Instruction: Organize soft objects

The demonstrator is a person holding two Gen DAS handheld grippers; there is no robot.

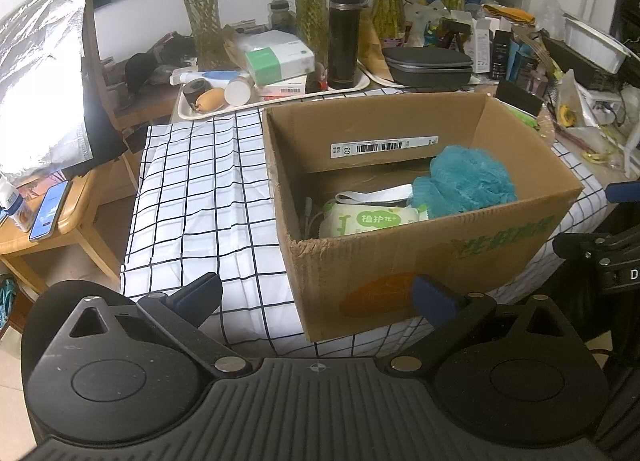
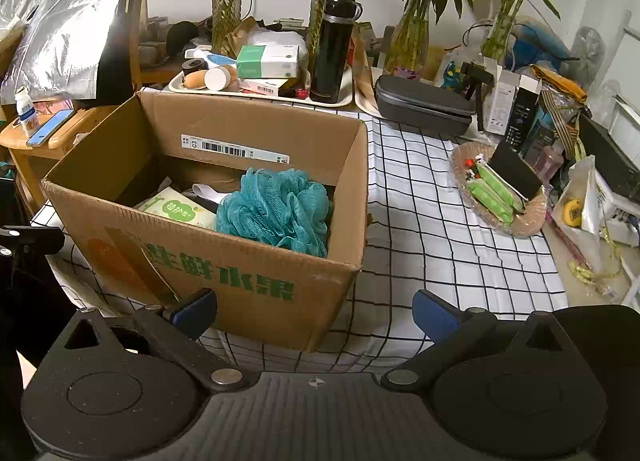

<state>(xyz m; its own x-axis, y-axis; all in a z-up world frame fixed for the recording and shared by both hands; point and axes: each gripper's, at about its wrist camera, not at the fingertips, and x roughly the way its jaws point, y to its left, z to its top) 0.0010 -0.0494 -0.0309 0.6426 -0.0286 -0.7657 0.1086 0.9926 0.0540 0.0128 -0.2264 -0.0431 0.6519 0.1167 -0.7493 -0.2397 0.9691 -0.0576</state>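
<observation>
Cardboard box (image 1: 400, 261) ahead; left tool (image 1: 318, 295), right tool (image 2: 316, 311) level, spread wide, empty; teal loofah (image 2: 276, 209) apparently inside.

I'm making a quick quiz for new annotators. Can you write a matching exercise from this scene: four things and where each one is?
Things:
1. teal bath pouf
2. black flask
3. green packets
4. phone

Places:
A. on the wooden side table
B. in the woven dish
C. inside the cardboard box
D. on the white tray

Pairs: 1-C, 2-D, 3-B, 4-A
</observation>
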